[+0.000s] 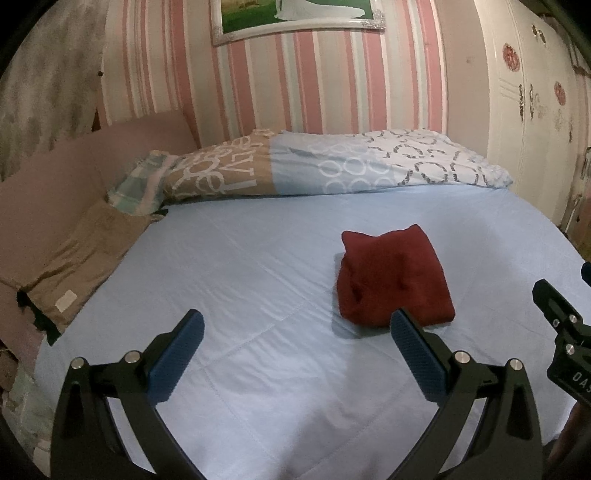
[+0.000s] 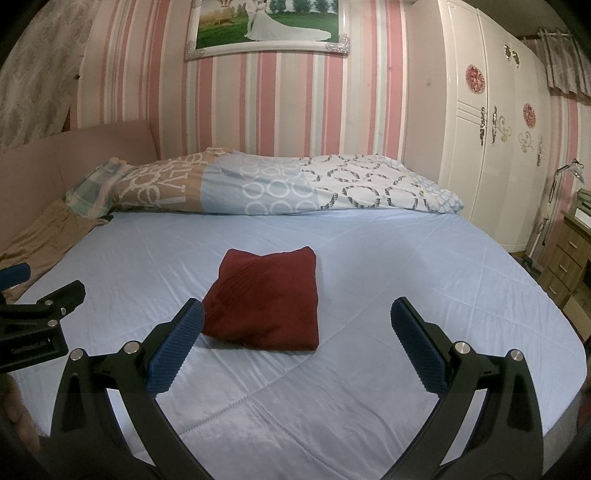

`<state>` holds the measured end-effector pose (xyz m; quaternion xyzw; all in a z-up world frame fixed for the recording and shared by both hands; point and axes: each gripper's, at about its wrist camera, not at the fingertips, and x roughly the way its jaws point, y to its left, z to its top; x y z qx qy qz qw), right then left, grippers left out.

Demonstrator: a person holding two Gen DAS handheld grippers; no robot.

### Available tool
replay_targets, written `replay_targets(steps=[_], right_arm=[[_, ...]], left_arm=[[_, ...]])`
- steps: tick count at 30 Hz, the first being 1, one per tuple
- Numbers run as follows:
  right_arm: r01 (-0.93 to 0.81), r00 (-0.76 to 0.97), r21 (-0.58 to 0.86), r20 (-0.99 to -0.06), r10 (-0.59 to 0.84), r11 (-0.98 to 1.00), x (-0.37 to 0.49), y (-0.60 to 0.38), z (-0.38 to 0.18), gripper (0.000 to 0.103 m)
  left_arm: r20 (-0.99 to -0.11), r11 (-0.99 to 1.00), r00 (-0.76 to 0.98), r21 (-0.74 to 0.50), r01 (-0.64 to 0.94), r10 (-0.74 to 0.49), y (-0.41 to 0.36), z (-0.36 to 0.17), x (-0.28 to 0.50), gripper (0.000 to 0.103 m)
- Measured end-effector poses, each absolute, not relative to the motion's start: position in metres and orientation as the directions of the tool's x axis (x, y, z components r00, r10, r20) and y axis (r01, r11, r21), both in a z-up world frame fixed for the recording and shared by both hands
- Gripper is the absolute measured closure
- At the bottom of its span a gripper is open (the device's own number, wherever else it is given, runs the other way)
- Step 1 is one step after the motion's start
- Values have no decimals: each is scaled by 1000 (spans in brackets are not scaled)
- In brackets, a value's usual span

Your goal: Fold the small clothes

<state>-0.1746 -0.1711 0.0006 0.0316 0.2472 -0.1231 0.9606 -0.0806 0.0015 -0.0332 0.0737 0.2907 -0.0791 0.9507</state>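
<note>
Garment: dark red folded cloth (image 2: 264,301) lies flat on light blue bedsheet (image 2: 388,266), mid-bed.
Left gripper (image 1: 295,325): jaws wide, empty, above sheet.
Right gripper (image 2: 297,321): jaws wide, empty, near cloth.

Left wrist view: I look low across the bed (image 1: 258,266), facing the striped wall (image 1: 314,81), folded maroon garment (image 1: 395,280) right of centre, near. Right wrist view: same heading, set further right; garment (image 2: 266,299) left of centre. Shared: bed, garment, patterned duvet (image 2: 277,184), framed picture (image 2: 266,26), wardrobe (image 2: 491,147).
</note>
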Motion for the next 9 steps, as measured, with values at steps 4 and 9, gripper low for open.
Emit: replay_targets(steps=[4, 9], right_arm=[[251, 847, 2, -485, -218, 968, -177, -173, 0, 3], [249, 847, 1, -485, -217, 968, -177, -173, 0, 3]], left_arm=[[-573, 977, 812, 86, 197, -113, 1, -34, -80, 2], [-578, 977, 808, 79, 199, -117, 3, -34, -80, 2]])
